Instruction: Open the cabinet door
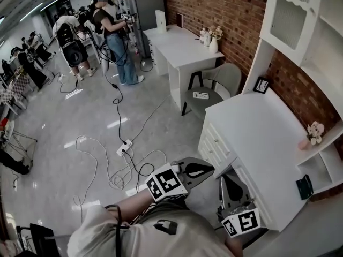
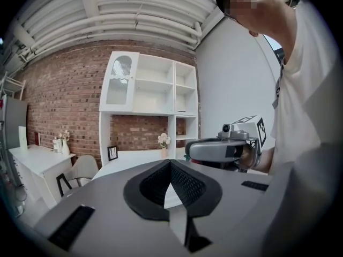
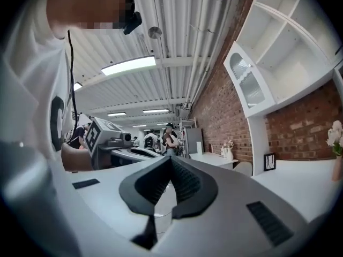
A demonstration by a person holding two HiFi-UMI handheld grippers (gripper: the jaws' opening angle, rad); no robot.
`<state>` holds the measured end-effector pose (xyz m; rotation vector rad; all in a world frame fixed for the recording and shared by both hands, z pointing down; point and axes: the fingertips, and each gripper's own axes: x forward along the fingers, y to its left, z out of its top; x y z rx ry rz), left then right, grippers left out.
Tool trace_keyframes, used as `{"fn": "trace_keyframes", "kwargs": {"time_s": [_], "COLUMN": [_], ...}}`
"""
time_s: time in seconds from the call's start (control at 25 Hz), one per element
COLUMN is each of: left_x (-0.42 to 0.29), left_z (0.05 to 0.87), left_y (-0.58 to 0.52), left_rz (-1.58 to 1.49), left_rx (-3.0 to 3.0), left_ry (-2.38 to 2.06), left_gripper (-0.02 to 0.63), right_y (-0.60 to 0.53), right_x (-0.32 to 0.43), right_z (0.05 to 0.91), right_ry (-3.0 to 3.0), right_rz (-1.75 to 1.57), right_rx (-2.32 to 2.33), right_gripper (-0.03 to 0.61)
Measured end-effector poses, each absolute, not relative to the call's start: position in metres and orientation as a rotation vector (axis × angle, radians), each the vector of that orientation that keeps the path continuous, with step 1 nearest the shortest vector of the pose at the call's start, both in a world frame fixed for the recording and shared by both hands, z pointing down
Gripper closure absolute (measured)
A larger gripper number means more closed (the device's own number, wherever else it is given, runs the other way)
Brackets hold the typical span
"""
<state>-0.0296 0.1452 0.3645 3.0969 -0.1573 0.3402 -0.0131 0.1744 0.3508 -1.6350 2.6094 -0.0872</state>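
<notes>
My left gripper [image 2: 170,164] and right gripper [image 3: 171,159] are both closed, empty. The cabinet door [image 2: 119,84] stands upright, taller than wide, shut, facing the room.

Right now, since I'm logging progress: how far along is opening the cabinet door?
Nothing looks done: the cabinet door is shut. In hand, nothing: the left gripper and right gripper have jaws together, empty, well below it. Left: reach up, grip the door, swing it open.

Brick wall [image 1: 225,9], glossy grey floor [image 1: 64,127], white desk [image 1: 182,47], ceiling strip light [image 3: 128,65].
</notes>
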Motion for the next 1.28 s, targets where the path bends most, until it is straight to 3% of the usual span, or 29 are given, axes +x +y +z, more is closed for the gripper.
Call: {"fn": "trace_keyframes", "kwargs": {"time_s": [0.56, 0.96, 1.28], "left_x": [-0.036, -0.005, 0.006], "left_z": [0.357, 0.351, 0.356], "left_y": [0.074, 0.022, -0.028], "left_rz": [0.279, 0.219, 0.227], "left_rx": [3.096, 3.112, 3.081], "left_ry": [-0.210, -0.144, -0.176], "left_gripper": [0.597, 0.597, 0.597], "right_y": [0.109, 0.073, 0.054], "right_x": [0.000, 0.034, 0.061], "right_z": [0.342, 0.336, 0.344], "right_ry": [2.538, 2.562, 2.494], "right_rz": [-0.184, 0.034, -0.142], "right_rx": [-1.674, -2.008, -2.070], "right_gripper": [0.552, 0.552, 0.552]}}
